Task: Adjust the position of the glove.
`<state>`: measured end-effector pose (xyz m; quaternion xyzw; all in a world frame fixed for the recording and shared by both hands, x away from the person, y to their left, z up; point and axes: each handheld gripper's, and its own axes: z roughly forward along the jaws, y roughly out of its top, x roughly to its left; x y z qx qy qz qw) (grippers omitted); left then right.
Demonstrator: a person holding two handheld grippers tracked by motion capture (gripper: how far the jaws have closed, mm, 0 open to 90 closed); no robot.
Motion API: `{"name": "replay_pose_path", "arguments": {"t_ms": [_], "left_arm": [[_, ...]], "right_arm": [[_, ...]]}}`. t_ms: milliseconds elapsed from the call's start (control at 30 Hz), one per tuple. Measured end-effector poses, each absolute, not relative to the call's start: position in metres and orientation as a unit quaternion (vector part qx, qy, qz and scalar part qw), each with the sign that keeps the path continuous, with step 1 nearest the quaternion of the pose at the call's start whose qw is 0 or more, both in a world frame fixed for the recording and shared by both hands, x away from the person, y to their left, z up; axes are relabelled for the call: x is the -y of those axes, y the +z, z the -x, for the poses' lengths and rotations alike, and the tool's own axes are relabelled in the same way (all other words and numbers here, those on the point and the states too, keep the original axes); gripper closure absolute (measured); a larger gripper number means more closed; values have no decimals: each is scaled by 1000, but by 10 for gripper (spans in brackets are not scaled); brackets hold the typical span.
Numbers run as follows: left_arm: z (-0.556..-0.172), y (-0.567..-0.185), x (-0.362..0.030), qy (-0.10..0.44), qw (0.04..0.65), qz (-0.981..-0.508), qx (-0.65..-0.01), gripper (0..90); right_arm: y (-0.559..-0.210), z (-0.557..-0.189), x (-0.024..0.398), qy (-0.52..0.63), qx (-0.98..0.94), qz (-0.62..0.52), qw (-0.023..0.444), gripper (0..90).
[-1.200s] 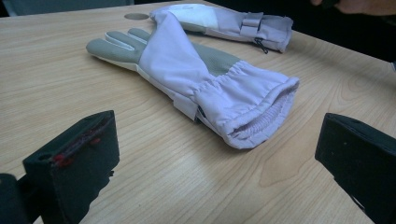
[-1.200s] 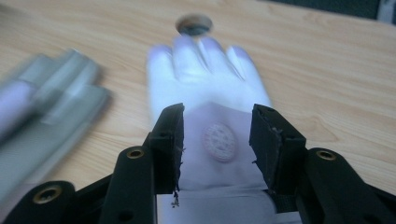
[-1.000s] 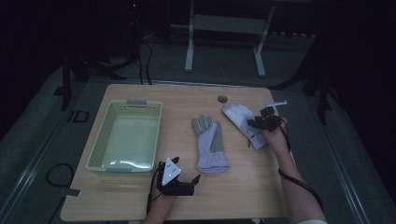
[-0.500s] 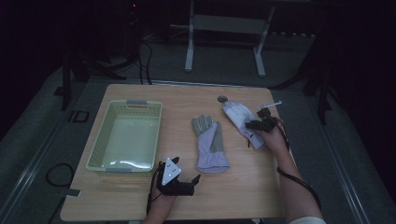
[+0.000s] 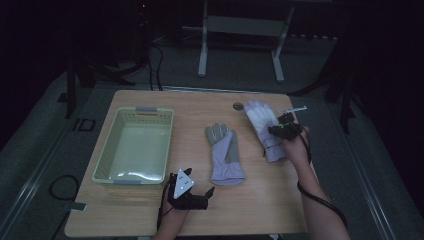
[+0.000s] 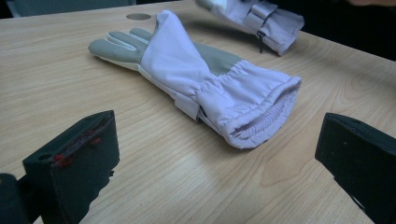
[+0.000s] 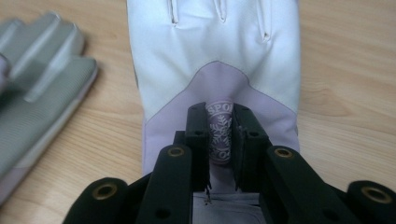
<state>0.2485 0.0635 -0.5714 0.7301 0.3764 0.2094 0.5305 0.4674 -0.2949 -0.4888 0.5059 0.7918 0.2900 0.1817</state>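
Your right hand-held gripper [image 5: 280,131] sits over the white glove [image 5: 263,127] near the far right side of the table [image 5: 260,210]. Its jaws have just been closing, and now they pinch a fold of the glove's cloth between them. In the right gripper view, the right hand-held gripper [image 7: 220,135] squeezes the purple part on the back of the white glove [image 7: 215,56], right where a little round snowflake badge [image 7: 220,135] is. The glove's fingers point away from you.

Your left hand-held gripper [image 5: 200,195] rests low near the front edge of the table, just beside the green basket [image 5: 107,162]. Its jaws are spread wide, with nothing between them. In the left gripper view, they point at the open cuff of the grey glove [image 6: 201,79], which lies flat on the table. That grey glove [image 5: 224,152] lies in the middle of the table, between the basket and the white glove. The two gloves lie near each other but do not touch.
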Motion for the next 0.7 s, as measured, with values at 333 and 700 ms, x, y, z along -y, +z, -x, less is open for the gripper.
{"name": "replay_pose_path", "arguments": {"t_ms": [333,700], "left_arm": [[-249,-571,-63,209,530,-730,-378,0],[-248,-571,-62,217,526,-732,-375,0]], "right_arm": [[-440,-421,303,325,-755,-531,203,794],[-431,-365,309,326,-712,-582,221,793]]}}
